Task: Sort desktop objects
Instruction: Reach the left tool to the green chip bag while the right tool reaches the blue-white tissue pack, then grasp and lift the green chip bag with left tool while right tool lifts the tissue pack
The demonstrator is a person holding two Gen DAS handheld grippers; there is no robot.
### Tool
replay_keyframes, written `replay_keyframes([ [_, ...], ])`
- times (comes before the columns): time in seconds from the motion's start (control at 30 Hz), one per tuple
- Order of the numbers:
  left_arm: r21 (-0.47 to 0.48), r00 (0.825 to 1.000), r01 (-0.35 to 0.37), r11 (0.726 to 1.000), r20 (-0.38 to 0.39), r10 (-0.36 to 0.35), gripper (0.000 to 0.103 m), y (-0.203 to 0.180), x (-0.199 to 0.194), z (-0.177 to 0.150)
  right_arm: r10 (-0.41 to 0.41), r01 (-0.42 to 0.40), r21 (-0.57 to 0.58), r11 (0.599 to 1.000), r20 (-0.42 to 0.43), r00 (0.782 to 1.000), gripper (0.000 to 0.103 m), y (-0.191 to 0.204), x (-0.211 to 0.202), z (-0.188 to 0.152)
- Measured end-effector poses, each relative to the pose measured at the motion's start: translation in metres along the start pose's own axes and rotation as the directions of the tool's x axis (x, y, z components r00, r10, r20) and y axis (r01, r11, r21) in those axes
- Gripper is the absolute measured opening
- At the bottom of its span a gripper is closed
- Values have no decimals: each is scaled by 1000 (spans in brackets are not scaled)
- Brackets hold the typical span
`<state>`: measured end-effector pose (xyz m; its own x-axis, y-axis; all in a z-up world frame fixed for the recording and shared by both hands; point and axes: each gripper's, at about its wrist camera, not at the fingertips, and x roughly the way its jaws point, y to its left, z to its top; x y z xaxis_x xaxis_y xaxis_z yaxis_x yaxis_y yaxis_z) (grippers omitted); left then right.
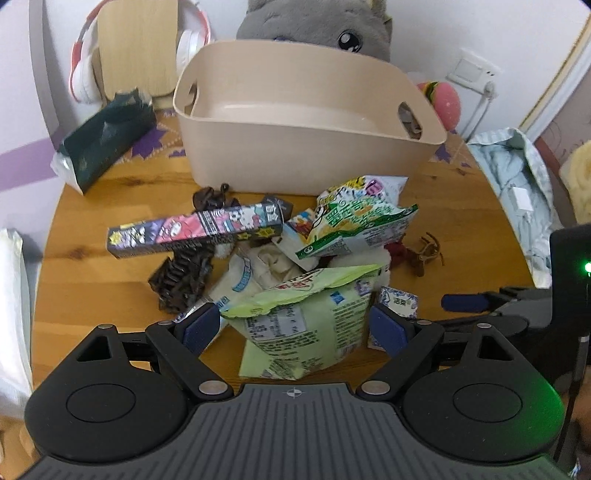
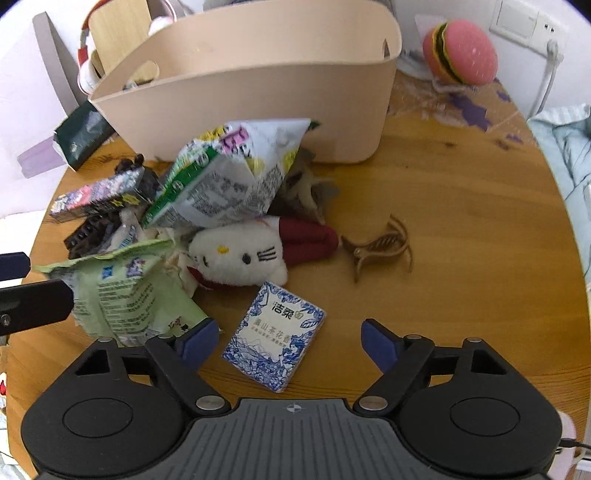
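A pile of desktop objects lies on the round wooden table in front of a beige storage bin, which also shows in the right wrist view. My left gripper is open, its pads on either side of a light green snack bag without squeezing it. My right gripper is open, with a blue-and-white tissue pack lying between its fingers. A white cat plush, a brown hair claw, a long printed box and a green-and-white snack bag lie nearby.
A dark green pouch lies at the back left. A grey plush, headphones on a wooden stand and a pink burger toy stand behind the bin. Light blue fabric hangs off the right edge.
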<state>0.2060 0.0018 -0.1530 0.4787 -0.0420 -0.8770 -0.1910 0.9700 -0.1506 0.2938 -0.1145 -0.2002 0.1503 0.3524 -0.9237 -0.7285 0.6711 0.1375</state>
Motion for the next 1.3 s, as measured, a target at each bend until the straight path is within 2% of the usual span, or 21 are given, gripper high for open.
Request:
replay_keyframes([
  [0.17, -55, 1000, -13, 998, -27, 11, 90, -2, 20, 3, -4, 4, 11, 1000, -18, 1000, 85, 0, 16, -3],
  [0.43, -79, 999, -17, 997, -37, 14, 90, -10, 46, -1, -13, 14, 41, 999, -23, 1000, 86, 0, 28, -9],
  [0.67, -69, 999, -35, 997, -27, 33, 89, -9, 62, -2, -55, 55, 4, 998, -13, 998, 88, 9, 33, -6],
  [0.7, -67, 999, -28, 997, -25, 26, 88, -8, 64, -3, -31, 31, -61, 998, -7, 999, 87, 10, 33, -6],
  [0.8, -63, 1000, -19, 998, -17, 18, 82, -5, 65, -4, -49, 49, -80, 996, 6, 999, 81, 12, 31, -10],
  [0.93, -62, 1000, -7, 998, -19, 6, 75, -3, 63, -6, -73, 76, -111, 991, 22, 997, 57, 11, 28, -13],
  [1.03, -59, 1000, -3, 998, -23, 2, 71, -1, 61, -9, -70, 74, -115, 991, 35, 997, 46, 9, 23, -16],
  [1.1, -57, 1000, -1, 998, -26, 0, 70, 1, 60, -10, -73, 77, -124, 989, 43, 996, 43, 9, 22, -18],
  [1.3, -62, 1000, 11, 998, -25, -13, 61, 9, 53, -14, -60, 65, -113, 991, 45, 997, 42, 5, 21, -20],
])
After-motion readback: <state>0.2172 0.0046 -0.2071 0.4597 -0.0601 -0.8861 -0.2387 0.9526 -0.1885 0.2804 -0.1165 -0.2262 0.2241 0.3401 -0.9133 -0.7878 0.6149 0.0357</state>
